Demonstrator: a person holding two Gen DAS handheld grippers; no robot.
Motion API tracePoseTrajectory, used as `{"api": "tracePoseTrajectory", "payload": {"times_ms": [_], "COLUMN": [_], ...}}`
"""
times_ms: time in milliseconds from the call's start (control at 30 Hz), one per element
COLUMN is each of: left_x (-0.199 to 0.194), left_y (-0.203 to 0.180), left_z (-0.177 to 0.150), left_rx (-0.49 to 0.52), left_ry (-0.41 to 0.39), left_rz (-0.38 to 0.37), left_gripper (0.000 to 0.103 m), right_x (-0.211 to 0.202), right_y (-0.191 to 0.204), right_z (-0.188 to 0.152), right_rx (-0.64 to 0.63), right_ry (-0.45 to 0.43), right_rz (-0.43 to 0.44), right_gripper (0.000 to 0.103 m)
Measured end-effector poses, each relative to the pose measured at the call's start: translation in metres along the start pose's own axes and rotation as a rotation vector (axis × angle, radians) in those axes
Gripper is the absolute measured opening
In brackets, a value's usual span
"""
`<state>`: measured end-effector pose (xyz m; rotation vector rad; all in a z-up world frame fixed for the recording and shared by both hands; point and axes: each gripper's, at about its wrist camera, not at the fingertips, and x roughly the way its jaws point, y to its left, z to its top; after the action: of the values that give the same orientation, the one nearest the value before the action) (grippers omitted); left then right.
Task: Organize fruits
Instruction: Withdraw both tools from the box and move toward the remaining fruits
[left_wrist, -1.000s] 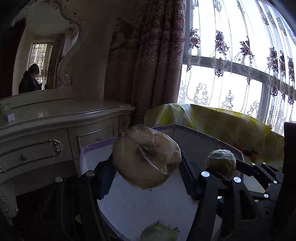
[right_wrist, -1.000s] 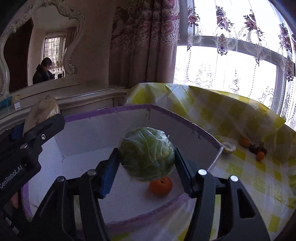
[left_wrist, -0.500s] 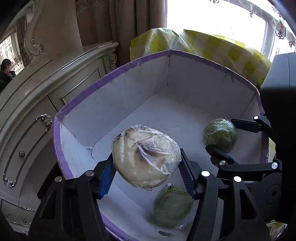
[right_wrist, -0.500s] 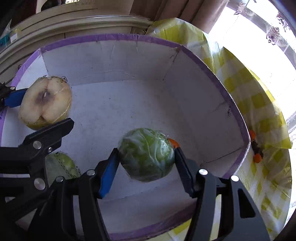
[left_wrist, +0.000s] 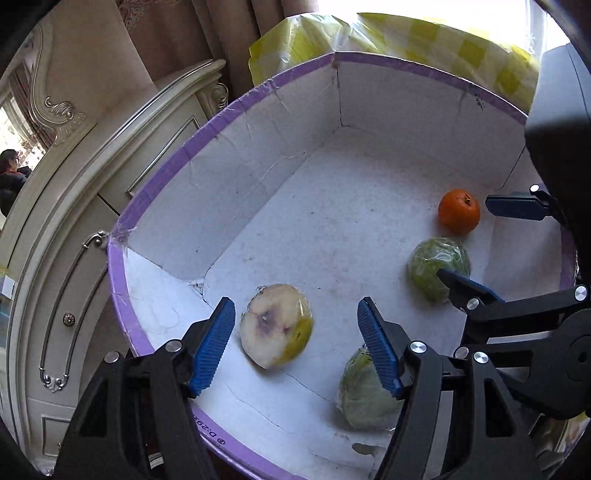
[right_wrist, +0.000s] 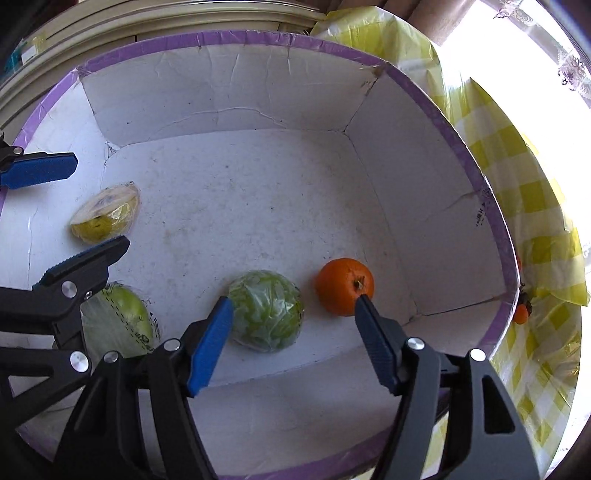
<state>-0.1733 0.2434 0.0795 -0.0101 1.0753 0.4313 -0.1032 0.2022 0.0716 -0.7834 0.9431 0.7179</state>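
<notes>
Cream drawers (left_wrist: 74, 236) flank a purple-rimmed white box (left_wrist: 229, 110). Both tools, left tool (left_wrist: 295, 343) and right tool (right_wrist: 291, 332), are opening, gripping nothing. Inside lie wrapped half fruit (left_wrist: 275, 328) at 6 o'clock, green wrapped ball (right_wrist: 266, 310), orange (right_wrist: 343, 286) at 3 o'clock.

White box (right_wrist: 258, 99) rimmed purple; orange fruit (right_wrist: 345, 286); cloth (right_wrist: 532, 192) seemingly yellow-checked
</notes>
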Motion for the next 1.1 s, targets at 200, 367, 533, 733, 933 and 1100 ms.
{"api": "tracePoseTrajectory", "payload": {"times_ms": [200,367,533,733,933,1100], "left_x": [0.002,-0.013,-0.042,-0.1,-0.138,-0.134], "left_y": [0.001,0.006,-0.002,-0.029,-0.09,-0.166], "left_z": [0.004,0.009,0.015,0.021,0.025,0.018], "left_rx": [0.003,-0.047,-0.079,-0.103,-0.009,0.151], "left_ry": [-0.016,-0.132,-0.256,-0.545,-0.747,-0.797], "left_rz": [0.016,0.138,0.129,0.183,0.082,-0.114], "left_gripper": [0.069,0.093,0.093,0.096,0.098,0.098], "right_x": [-0.001,-0.012,-0.048,-0.091,-0.105,-0.071], "right_y": [0.002,0.002,-0.005,-0.044,-0.137,-0.203], "right_z": [0.0,0.0,-0.011,-0.044,-0.115,-0.181], "right_rx": [-0.01,-0.005,-0.007,0.134,0.502,0.74], "right_ry": [0.011,-0.082,-0.297,-0.554,-0.677,-0.578], "right_rz": [-0.002,-0.092,-0.138,-0.235,-0.177,-0.225], "right_gripper": [0.069,0.095,0.1,0.101,0.101,0.101]}}
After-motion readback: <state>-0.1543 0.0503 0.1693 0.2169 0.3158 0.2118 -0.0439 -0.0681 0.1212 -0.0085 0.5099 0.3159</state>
